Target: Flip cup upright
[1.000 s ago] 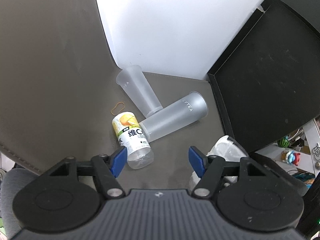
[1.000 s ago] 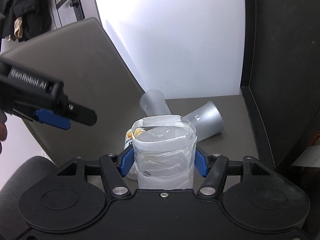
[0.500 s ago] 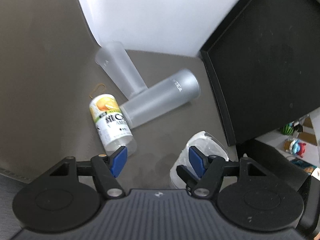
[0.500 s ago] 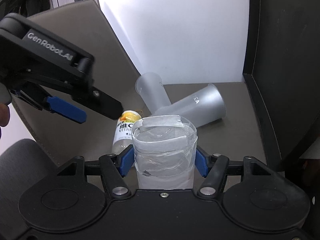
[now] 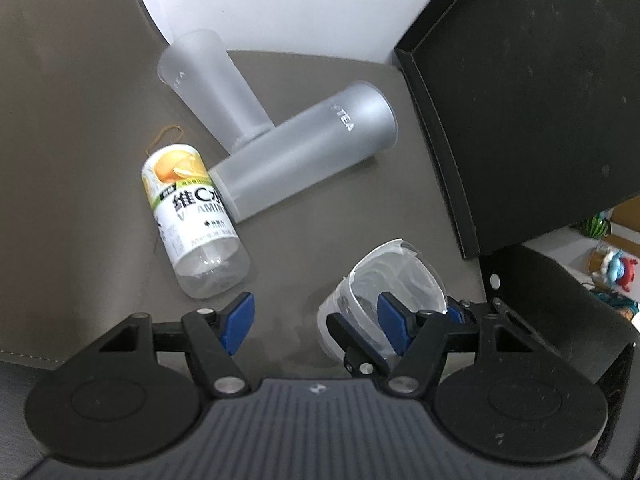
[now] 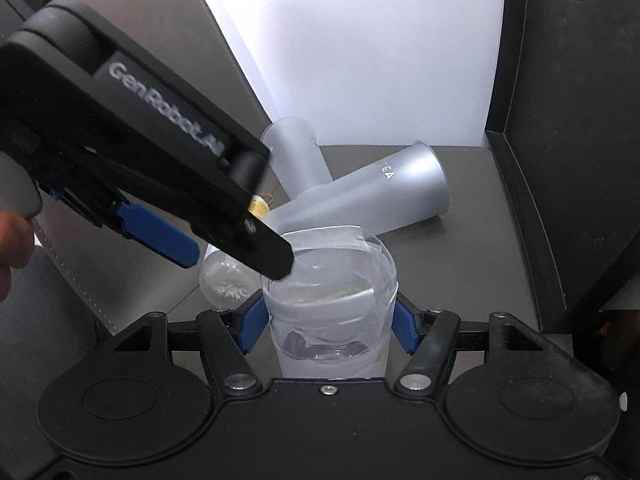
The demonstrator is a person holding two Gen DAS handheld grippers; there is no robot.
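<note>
The right gripper is clamping the clear cup upright. The left gripper is hovering beside it, fingers spread and holding nothing.

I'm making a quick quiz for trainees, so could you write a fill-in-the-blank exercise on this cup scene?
1. The right gripper is shut on the clear taped ___.
2. The two frosted cups lie on their ___ on the table.
3. The jaws of the left gripper stand ___.
4. The vitamin drink bottle touches the base of a frosted ___.

Missing words: cup; sides; open; cup
</note>
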